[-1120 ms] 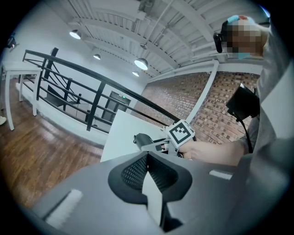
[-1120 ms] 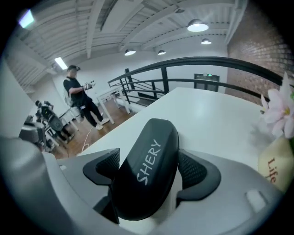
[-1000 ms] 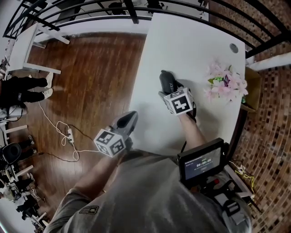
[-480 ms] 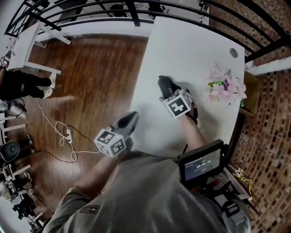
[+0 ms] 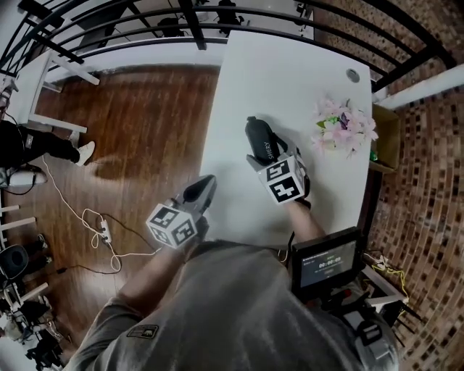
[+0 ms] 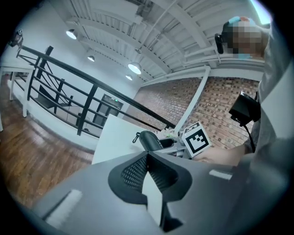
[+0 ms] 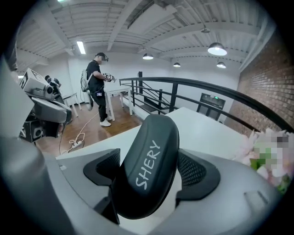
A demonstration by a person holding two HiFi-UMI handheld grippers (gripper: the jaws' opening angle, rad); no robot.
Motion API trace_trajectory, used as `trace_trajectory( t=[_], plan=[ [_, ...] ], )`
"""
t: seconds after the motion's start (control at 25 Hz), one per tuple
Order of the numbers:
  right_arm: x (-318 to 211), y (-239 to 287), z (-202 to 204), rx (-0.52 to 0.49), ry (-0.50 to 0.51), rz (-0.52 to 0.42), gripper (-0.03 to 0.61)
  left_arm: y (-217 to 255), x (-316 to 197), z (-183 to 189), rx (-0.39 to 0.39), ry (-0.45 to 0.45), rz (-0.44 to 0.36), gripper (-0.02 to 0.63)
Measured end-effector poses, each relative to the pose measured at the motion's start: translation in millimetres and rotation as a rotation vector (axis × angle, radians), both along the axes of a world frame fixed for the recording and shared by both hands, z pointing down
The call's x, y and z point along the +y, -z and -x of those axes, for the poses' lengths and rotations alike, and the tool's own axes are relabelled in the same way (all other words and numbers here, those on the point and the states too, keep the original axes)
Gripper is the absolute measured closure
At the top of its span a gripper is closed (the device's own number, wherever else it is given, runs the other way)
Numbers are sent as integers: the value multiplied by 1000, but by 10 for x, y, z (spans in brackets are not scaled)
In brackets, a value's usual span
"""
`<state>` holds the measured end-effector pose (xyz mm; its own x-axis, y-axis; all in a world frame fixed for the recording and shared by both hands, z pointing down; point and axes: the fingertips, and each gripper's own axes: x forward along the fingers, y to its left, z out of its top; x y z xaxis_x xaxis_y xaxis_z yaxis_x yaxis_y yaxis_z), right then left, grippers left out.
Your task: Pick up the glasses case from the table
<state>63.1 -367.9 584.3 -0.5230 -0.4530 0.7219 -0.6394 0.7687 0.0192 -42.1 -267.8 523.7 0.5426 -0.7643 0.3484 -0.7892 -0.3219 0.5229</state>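
Observation:
The black glasses case (image 5: 257, 138), with white lettering on its lid, is clamped between the pads of my right gripper (image 5: 264, 153) and hangs a little above the white table (image 5: 283, 80). In the right gripper view the case (image 7: 151, 142) fills the gap between both mesh pads of that gripper (image 7: 149, 170). My left gripper (image 5: 203, 190) hovers off the table's left edge over the wooden floor, shut and with nothing in it. The left gripper (image 6: 147, 158) points toward the case (image 6: 149, 139) and the right gripper's marker cube (image 6: 196, 142).
A bunch of pink artificial flowers (image 5: 341, 127) lies on the table to the right of the case. A black railing (image 5: 217, 22) runs beyond the table's far end. A white cable (image 5: 101, 224) trails on the floor at left. A person (image 7: 98, 87) stands further off.
The right gripper has risen with the case, lifting it off the table top. The left gripper has stayed where it was.

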Motion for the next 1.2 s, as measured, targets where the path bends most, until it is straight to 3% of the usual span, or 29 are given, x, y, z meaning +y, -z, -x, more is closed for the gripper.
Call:
trace_trajectory(
  t=[0.36,0.6,0.92,1.2],
  plan=[
    [417,837,-141,-173,-176,-168,179,297,191,-94,56,-103,-103,612],
    [1006,1354,-8,-281,-275,-269,181,537,633,105,96,-157,-171,612],
    [1888,1712,49,-372,-397,-337,181,806,1264,380,122,-210,-242,612],
    [2498,1889,-39,-404,-447,-350,181,1017,1629,306,149,-264,-278,612]
  ],
)
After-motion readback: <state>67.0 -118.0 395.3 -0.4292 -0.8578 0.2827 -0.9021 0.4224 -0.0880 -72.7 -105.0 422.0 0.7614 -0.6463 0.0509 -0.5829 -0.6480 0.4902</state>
